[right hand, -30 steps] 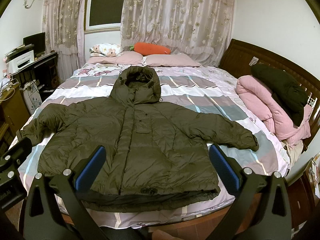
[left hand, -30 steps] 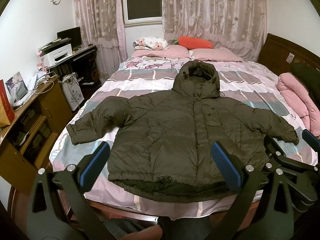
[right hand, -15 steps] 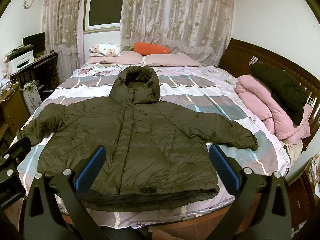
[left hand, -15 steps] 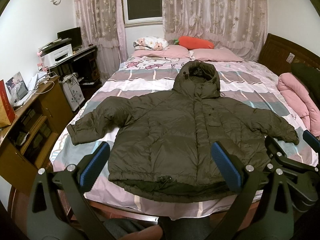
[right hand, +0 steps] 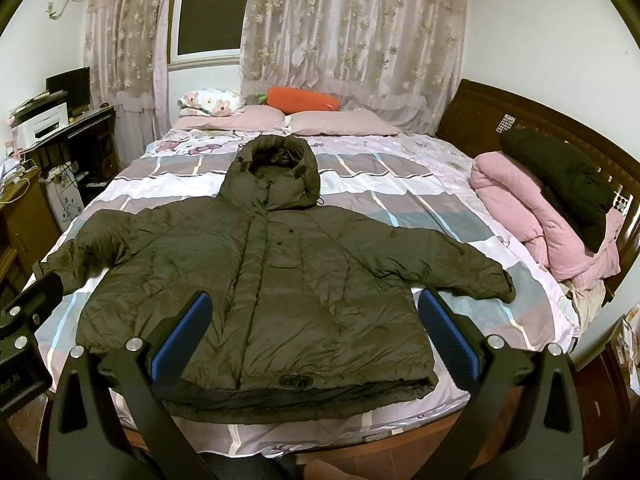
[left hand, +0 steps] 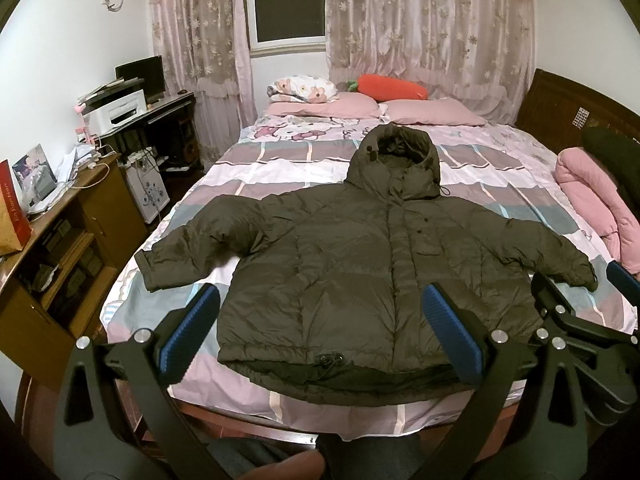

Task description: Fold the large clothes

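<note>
A dark olive hooded puffer jacket point(left hand: 360, 264) point(right hand: 272, 280) lies flat and front-up on the bed, sleeves spread to both sides, hood toward the pillows, hem at the near edge. My left gripper point(left hand: 320, 328) hovers open above the hem, blue pads wide apart, holding nothing. My right gripper point(right hand: 312, 332) is likewise open over the hem, empty. In the left wrist view part of the right gripper point(left hand: 580, 320) shows at the right edge, near the jacket's right cuff point(left hand: 588, 276).
The bed point(left hand: 288, 168) has a pink patterned sheet, pillows and a carrot-shaped cushion point(left hand: 392, 86) at the far end. A rolled pink quilt point(right hand: 532, 220) with a dark garment on it lies at the right by the wooden headboard. A wooden cabinet point(left hand: 60, 240) and desk stand left.
</note>
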Tool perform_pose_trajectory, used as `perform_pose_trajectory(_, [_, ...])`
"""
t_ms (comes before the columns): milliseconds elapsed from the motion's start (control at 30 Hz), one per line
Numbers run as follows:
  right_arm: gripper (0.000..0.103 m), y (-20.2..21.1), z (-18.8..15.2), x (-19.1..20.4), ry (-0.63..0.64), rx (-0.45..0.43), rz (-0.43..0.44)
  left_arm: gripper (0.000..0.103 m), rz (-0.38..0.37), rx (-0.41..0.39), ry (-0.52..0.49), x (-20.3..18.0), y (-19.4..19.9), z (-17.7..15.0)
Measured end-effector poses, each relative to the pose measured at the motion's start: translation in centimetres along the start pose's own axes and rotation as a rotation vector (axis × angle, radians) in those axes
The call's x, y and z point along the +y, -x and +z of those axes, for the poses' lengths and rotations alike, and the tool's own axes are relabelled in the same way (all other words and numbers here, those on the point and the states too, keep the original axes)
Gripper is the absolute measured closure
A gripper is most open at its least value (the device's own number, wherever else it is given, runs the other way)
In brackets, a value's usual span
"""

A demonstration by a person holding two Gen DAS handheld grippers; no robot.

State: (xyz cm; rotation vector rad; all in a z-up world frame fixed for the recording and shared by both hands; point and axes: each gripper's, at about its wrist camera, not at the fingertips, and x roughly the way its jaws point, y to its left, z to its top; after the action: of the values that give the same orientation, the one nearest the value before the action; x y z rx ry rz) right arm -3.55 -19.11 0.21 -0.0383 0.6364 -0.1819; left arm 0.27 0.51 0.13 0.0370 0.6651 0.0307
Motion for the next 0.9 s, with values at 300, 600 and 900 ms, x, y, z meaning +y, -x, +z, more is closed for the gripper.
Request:
perform_pose_trajectory(300, [0.001,0.1,0.0,0.0,0.002,0.000,0.000,0.002,-0.001,0.003,0.002,0.0,0.0,0.0])
perform_pose_trajectory(600, [0.001,-0.2,0.0,-0.1,0.000,0.005,0.003,0.002,0.000,0.005,-0.001,-0.1,-0.1,0.0])
perform_pose_trajectory(900, [0.001,-4.3,-0.7,-3.4,-0.057,0.106,0.009,0.002,-0.070,0.128,-0.037,-1.1,-4.3,-1.0])
